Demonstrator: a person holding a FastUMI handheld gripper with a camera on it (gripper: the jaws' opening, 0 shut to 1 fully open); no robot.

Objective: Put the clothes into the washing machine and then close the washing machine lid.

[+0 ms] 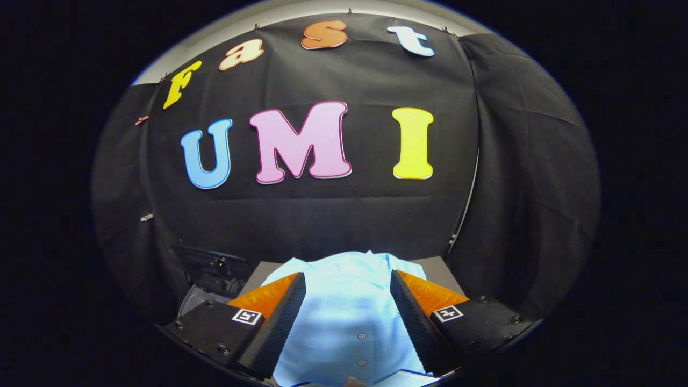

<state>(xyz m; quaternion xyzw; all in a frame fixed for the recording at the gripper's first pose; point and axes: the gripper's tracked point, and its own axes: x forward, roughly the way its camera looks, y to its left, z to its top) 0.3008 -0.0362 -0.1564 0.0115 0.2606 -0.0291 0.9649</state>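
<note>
A light blue buttoned shirt [346, 322] lies on a grey surface [438, 269], filling the gap between my fingers and reaching a little beyond their tips. My gripper [348, 274] stands open, its fingers wide apart on either side of the cloth; whether the pads touch the cloth is unclear. Left of the left finger sits a dark machine [212, 269] with a curved pale rim [191, 305], probably the washing machine, largely hidden by the finger.
The black cloth wall [333, 215] hangs close behind the grey surface. Another black curtain [527, 215] closes off the right side.
</note>
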